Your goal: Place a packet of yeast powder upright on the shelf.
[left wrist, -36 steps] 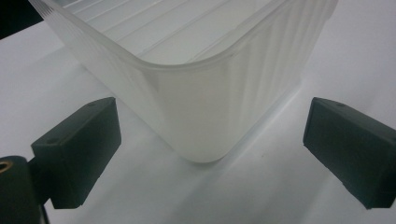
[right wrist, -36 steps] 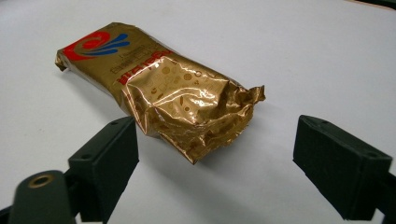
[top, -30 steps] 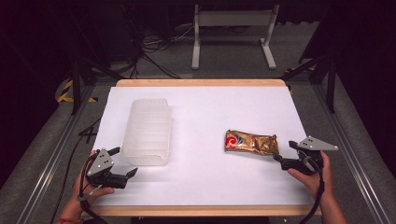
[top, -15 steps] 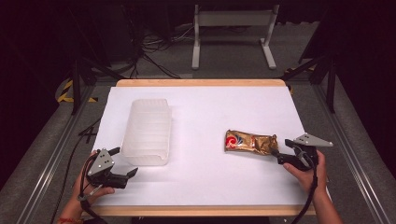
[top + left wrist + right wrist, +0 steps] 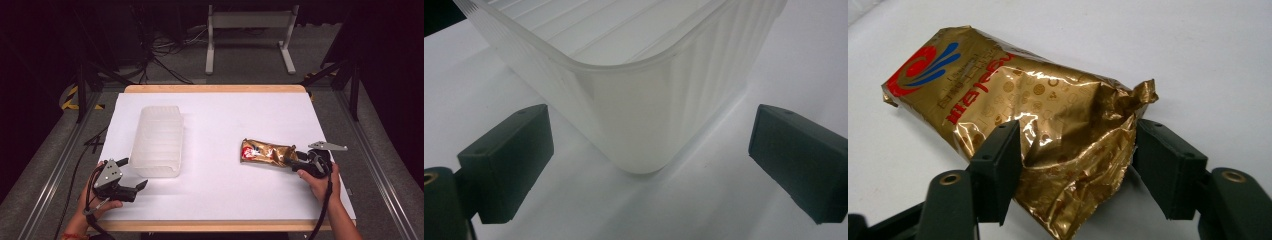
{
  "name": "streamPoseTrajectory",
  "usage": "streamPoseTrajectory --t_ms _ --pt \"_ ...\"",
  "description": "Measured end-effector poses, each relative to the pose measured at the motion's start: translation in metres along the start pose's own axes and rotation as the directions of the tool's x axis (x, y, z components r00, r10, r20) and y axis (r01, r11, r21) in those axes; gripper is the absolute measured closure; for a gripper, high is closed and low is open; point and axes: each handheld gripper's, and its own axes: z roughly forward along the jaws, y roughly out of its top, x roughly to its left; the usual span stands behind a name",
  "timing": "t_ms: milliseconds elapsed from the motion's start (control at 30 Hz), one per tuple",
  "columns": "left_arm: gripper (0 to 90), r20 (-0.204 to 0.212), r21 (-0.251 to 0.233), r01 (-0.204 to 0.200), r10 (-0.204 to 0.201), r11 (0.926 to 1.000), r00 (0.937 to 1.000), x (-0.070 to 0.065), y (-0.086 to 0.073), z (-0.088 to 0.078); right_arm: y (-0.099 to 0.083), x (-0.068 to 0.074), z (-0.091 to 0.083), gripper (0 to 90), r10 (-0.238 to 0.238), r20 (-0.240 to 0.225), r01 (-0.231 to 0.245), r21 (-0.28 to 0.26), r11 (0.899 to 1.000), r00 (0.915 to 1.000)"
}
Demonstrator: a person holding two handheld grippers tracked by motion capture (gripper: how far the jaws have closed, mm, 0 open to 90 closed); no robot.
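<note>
High view: white table [image 5: 220,200]; clear plastic bin [image 5: 157,140] at about 9 o'clock from centre, gold snack packet [image 5: 265,151] at about 3 o'clock, well apart from the bin.
Right gripper [image 5: 296,164]: at the packet's 3 o'clock end, hand behind it at the table's right edge.
Right gripper view: both pads against the packet's [image 5: 1038,120] crumpled tail end, one each side; foil buckled between them.
Right jaws state: about half closed, just been closing, packet between them; pads look to be pressing the foil already.
Change: a second ago the right gripper sat just off the packet's end with jaws wider; now it has slid in toward 9 o'clock and straddles the tail.
Packet position: flat on the table, same spot as before, not lifted.
Left gripper [image 5: 131,190]: near table's 7 o'clock corner, just off the bin's near corner; unmoved.
Left gripper view: jaws wide apart, nothing held, bin corner [image 5: 634,115] ahead between them, not touching.
Meaning: grasp is being made; probably lift next, bin the likely destination.
Risk: grip on loose foil only, may slip.
</note>
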Motion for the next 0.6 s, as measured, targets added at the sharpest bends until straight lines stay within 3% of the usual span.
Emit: streamPoseTrajectory --t_ms 167,267,367,433,600 --pt "5.2 -0.001 0.002 0.0 0.0 1.0 1.0 0.0 0.0 0.0 0.0001 -0.0005 0.0019 48.8 0.008 0.006 -0.008 0.016 1.0 0.9999" --pt "5.2 -0.003 -0.002 0.001 -0.001 1.0 1.0 0.0003 -0.0001 -0.0006 -0.0001 -0.0022 0.0008 37.9 0.01 0.066 -0.012 0.025 1.0 0.9977" --pt "5.2 -0.004 -0.005 0.004 -0.004 1.0 1.0 0.0005 -0.0002 -0.0013 -0.0026 -0.0029 -0.0017 37.3 0.039 0.055 -0.041 0.031 0.999 0.9977" --pt "5.2 -0.003 -0.002 0.002 -0.002 1.0 1.0 0.0008 -0.0001 -0.001 -0.003 -0.0011 -0.0018 39.2 0.029 0.038 -0.03 0.038 0.999 0.9988" --pt "5.2 -0.005 -0.004 0.0 0.0 1.0 1.0 0.0004 0.0002 -0.0011 -0.0031 0.0042 0.0001 62.9 0.018 0.029 -0.02 0.043 0.999 0.9994"
